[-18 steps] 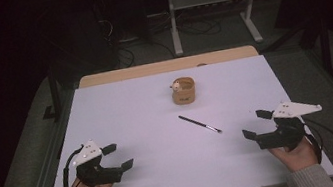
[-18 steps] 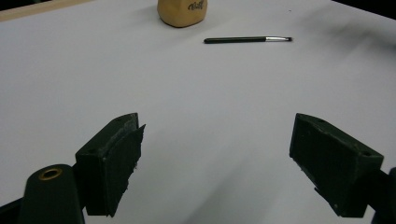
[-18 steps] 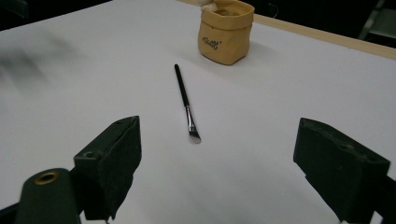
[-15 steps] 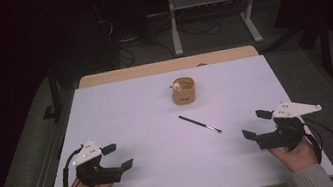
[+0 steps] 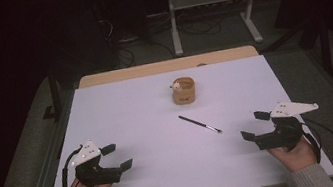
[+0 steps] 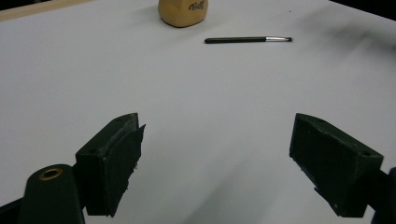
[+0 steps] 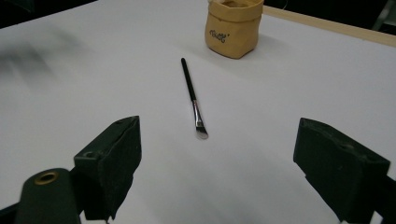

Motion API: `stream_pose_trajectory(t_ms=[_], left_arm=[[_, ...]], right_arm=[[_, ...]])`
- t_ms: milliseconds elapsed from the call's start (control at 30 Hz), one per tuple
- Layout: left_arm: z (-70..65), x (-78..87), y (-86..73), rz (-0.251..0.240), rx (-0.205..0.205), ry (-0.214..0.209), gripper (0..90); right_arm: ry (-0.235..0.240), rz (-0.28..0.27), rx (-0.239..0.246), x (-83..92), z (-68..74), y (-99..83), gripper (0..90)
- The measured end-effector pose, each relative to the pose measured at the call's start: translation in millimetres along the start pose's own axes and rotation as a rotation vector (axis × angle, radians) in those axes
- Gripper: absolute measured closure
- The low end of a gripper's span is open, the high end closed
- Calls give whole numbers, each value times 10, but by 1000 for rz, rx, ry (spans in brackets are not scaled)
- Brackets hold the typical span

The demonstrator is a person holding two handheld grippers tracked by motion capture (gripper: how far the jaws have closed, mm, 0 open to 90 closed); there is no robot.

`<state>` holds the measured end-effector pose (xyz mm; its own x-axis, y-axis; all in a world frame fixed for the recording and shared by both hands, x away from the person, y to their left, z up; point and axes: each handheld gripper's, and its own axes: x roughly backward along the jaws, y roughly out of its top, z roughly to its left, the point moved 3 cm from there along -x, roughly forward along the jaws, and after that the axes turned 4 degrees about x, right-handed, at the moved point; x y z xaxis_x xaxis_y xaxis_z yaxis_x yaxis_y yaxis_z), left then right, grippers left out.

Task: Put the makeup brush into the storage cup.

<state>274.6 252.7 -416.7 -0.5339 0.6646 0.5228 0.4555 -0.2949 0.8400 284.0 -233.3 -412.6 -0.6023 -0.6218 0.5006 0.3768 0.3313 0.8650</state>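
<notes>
A thin black brush point(image 5: 199, 123) with a silver ferrule lies flat in the middle of the white table point(image 5: 126, 110). Behind it stands a small tan pouch point(image 5: 183, 91) with something pale inside. My left gripper point(image 5: 117, 157) rests near the front left edge, open, with nothing between its jaws. My right gripper point(image 5: 254, 125) rests near the front right edge, open and empty too. In the left gripper view the brush point(image 6: 247, 40) and pouch point(image 6: 183, 11) lie far ahead of the jaws. In the right gripper view the brush point(image 7: 193, 99) lies just ahead, the pouch point(image 7: 233, 26) beyond it.
A strip of bare wood point(image 5: 165, 66) borders the table's far edge. Beyond it the dark floor holds a metal stand point(image 5: 212, 10) and loose cables point(image 5: 120, 35). A cable trails from each gripper toward the front edge.
</notes>
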Motion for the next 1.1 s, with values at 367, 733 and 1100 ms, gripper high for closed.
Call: stream_pose_trajectory(t_ms=[367, 733, 1100], left_arm=[[-6, -3, 2, -1, -2, -2, 161], [16, -3, -8, 2, 3, -2, 162], [18, 2, -5, 0, 4, -4, 162]], right_arm=[[20, 16, -22, -11, -53, 28, 141], [35, 64, -10, -45, -79, 98, 158], [44, 111, 53, -123, -76, 382, 174]])
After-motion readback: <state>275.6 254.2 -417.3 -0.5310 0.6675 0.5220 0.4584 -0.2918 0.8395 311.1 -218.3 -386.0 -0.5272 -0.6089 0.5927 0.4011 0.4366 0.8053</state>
